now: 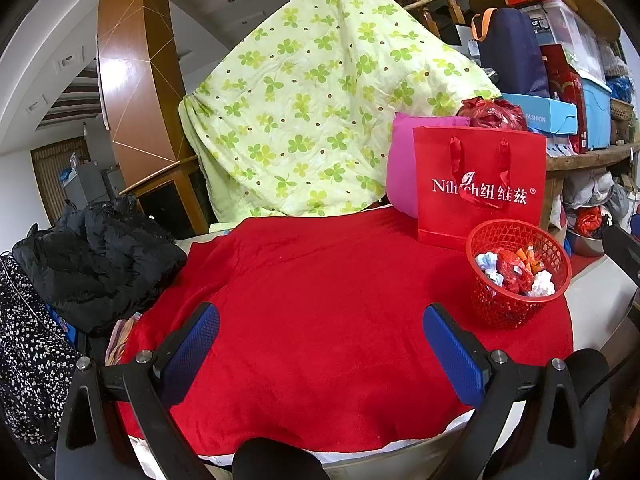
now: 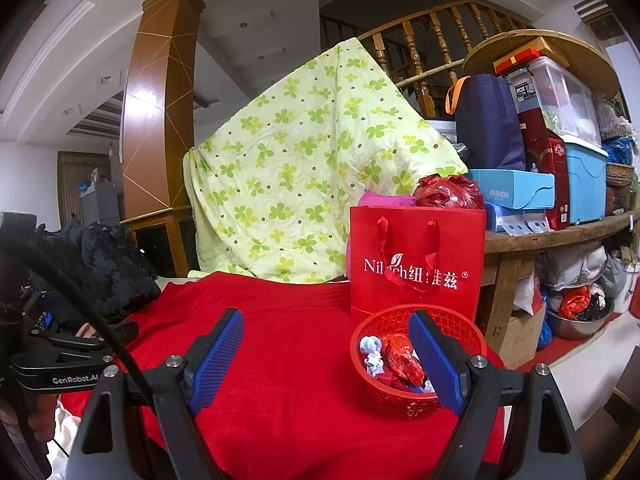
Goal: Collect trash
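While the left gripper (image 1: 320, 344) hangs tilted down over the red cloth (image 1: 320, 280), its jaws stand wide apart, gripping nothing. One red basket (image 1: 520, 308) sits right of it, before one red bag (image 1: 480, 188), holding crumpled trash (image 1: 516, 270): several white and red wads.

From the right wrist, the right gripper (image 2: 326, 356) points nearly level, jaws spread and empty. Its right finger (image 2: 438, 364) overlaps the basket (image 2: 400, 396); whether they touch I cannot tell. Trash (image 2: 394, 358) lies inside.

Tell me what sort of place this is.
Most likely a lived-in home, in a cluttered room used for storage beside a staircase: a wooden stair railing, a clover-print quilt draped over it, and storage boxes stacked on a wooden shelf.
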Tool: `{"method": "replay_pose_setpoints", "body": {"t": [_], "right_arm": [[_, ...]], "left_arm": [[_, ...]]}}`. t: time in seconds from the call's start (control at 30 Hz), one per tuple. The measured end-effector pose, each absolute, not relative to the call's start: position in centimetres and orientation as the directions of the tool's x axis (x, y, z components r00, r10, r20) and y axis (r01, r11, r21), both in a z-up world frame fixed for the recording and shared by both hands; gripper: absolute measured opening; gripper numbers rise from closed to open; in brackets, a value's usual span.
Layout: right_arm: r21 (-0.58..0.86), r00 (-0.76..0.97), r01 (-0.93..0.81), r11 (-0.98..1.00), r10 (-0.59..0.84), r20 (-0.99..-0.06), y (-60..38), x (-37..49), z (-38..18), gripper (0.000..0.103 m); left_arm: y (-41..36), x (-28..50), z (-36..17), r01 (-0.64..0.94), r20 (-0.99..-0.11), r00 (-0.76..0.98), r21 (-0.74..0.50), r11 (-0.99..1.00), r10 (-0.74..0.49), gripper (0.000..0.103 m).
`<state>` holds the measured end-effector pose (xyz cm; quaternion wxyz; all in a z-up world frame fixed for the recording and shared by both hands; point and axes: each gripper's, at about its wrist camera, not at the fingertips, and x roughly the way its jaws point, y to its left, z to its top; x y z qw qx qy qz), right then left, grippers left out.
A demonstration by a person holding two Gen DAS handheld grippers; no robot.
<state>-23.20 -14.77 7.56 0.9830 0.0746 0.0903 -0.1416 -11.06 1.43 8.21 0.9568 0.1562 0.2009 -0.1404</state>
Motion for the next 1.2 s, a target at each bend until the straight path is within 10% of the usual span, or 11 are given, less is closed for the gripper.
{"method": "replay_pose_setpoints", "body": {"t": [1.2], "right_arm": [[0.107, 0.944, 0.28, 0.954, -0.254, -0.209, -14.4, -22.7, 6.7, 0.087]], "left_arm": [[2.1, -10.7, 6.8, 0.33, -0.444, 0.874, 0.241, 0.913, -0.199, 0.101]]}}
